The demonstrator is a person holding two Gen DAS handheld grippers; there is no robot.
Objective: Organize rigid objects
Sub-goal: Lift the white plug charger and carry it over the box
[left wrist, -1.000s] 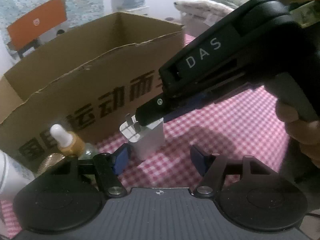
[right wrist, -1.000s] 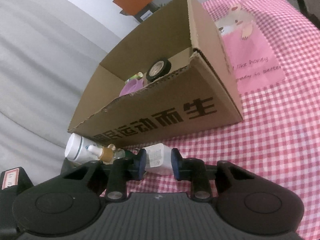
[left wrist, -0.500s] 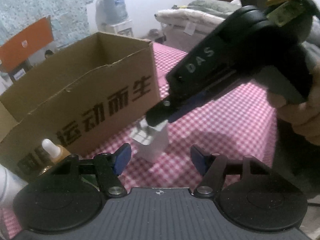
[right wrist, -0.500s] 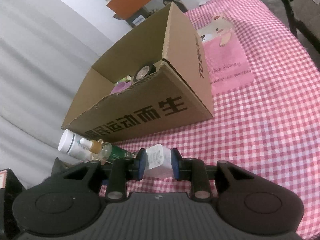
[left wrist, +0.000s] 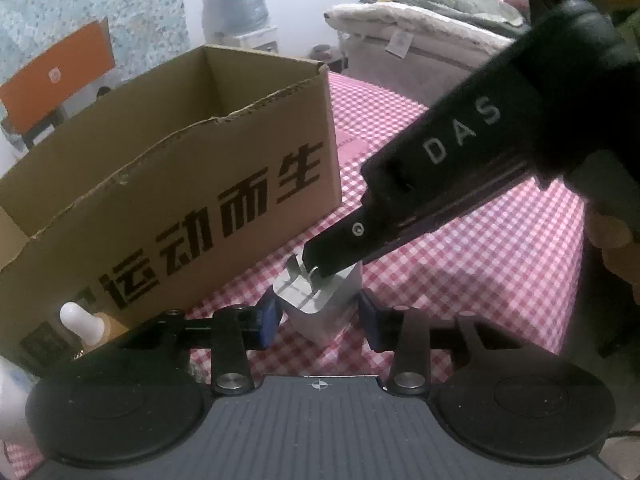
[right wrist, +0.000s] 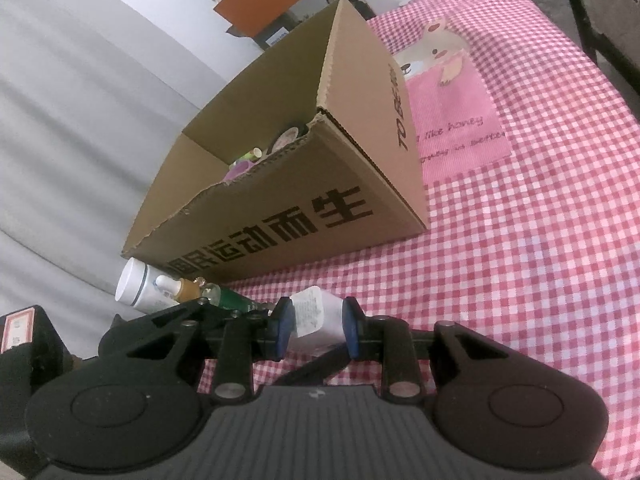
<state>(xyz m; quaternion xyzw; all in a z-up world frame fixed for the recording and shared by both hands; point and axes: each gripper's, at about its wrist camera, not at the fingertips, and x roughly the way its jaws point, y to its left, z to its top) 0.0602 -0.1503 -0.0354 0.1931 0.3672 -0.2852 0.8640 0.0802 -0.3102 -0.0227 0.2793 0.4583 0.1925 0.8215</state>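
A white plug charger (left wrist: 320, 304) with metal prongs is held a little above the pink checked cloth in front of the cardboard box (left wrist: 192, 184). My right gripper (right wrist: 316, 324) is shut on the charger (right wrist: 316, 316); in the left wrist view its black body (left wrist: 460, 168) comes in from the right. My left gripper (left wrist: 318, 316) has its blue pads on either side of the charger, close to it, with a small gap on the left side. The box (right wrist: 300, 184) holds a tape roll (right wrist: 286, 138) and a purple item.
A dropper bottle (left wrist: 86, 322) and a white jar (right wrist: 138, 286) lie by the box's left front corner, with a green tube (right wrist: 232, 300) beside them. A pink mat (right wrist: 452, 120) with a cartoon animal lies right of the box. The cloth (right wrist: 520, 260) covers the table.
My left gripper has closed in from wide open to just around the charger and moved nearer. My right gripper has kept hold of the charger and lifted it off the cloth.
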